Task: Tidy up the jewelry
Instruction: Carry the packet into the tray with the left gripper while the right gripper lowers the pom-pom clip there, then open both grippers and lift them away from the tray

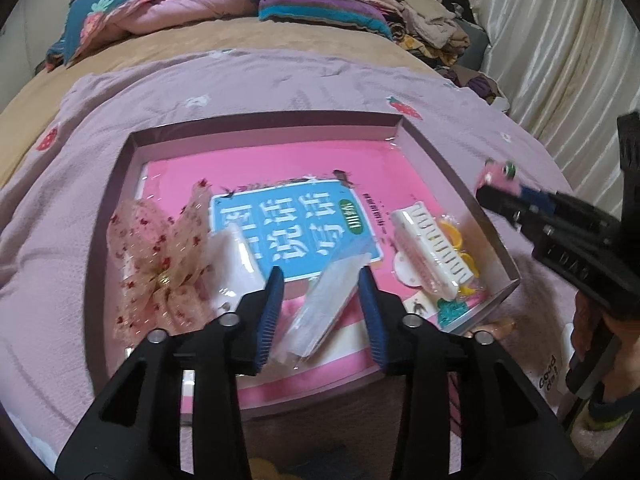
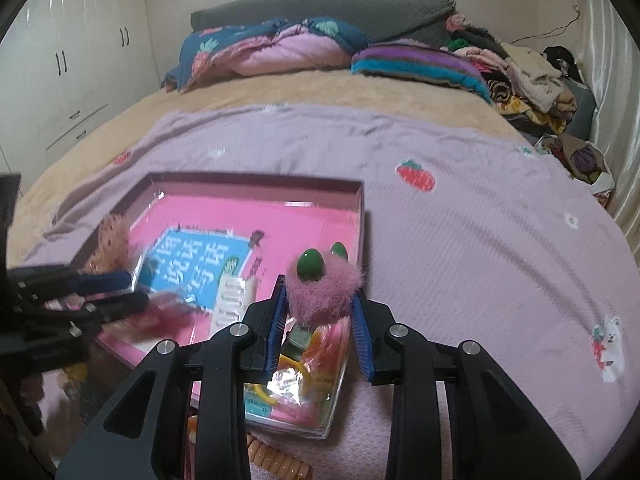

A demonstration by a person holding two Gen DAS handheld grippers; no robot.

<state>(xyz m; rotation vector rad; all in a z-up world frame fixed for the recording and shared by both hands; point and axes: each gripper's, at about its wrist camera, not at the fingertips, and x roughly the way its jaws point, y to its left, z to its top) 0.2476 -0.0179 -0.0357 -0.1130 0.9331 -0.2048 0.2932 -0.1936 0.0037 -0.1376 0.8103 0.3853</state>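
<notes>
A shallow box (image 1: 456, 168) with a pink floor lies on a lilac blanket (image 1: 280, 84) spread over the bed, and everything else sits in or around it.

The left gripper (image 1: 322, 312) hangs over the near part of the box with its 2 blue-padded fingers (image 1: 270, 320) spread wide. Between them, inside the box, lies a clear plastic packet (image 1: 328, 304), slanted; neither pad touches it as far as the left wrist view shows. Just left of that packet is a second clear packet (image 1: 240, 256), and at the left side of the box sits a sheer beige bow with red dots (image 1: 160, 256). At the right side of the box rests a white hair claw (image 1: 430, 252), with yellow rings (image 1: 452, 236) just behind it against the right wall.

The right gripper (image 2: 320, 312) is beside the right wall of the box, at its near right corner. Its 2 fingers (image 2: 362, 340) are drawn in narrow and clamp a pink fuzzy hair tie (image 2: 324, 288) with 2 green beads on top, held clear above the box floor. Below it in the right wrist view are more pink and yellow items, too blurred to name. An orange spiral hair tie (image 2: 280, 466) lies on the blanket just outside the near edge of the box.
</notes>
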